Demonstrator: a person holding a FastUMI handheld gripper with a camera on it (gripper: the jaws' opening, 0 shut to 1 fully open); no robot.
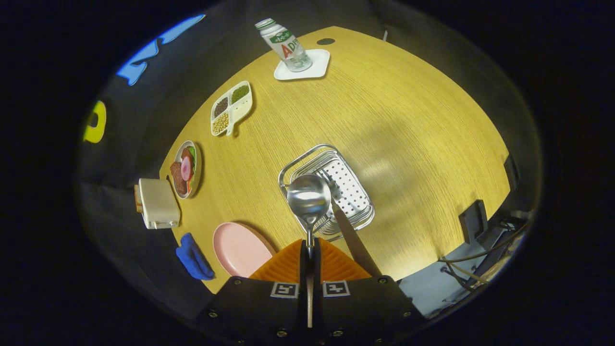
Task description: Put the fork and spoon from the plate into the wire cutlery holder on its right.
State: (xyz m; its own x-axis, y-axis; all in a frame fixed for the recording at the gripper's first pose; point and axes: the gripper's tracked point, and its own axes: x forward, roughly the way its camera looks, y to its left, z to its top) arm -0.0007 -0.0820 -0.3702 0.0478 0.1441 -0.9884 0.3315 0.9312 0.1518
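Spoon [308, 199] handle hidden between fingers [288, 266]

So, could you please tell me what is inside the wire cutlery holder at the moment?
A fork leans inside the wire cutlery holder, above its perforated white base. The spoon, clamped in the gripper, hangs in front and covers the holder's near corner, so that part cannot be seen.

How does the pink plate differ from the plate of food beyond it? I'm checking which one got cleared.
The pink plate is bare and plain pink; the food plate is pale-rimmed and carries food. The pink plate lies just ahead of the fingers, beside the blue cloth; the food plate sits farther off, by the toaster. Both rest flat on the table. The gripper is shut on the spoon.
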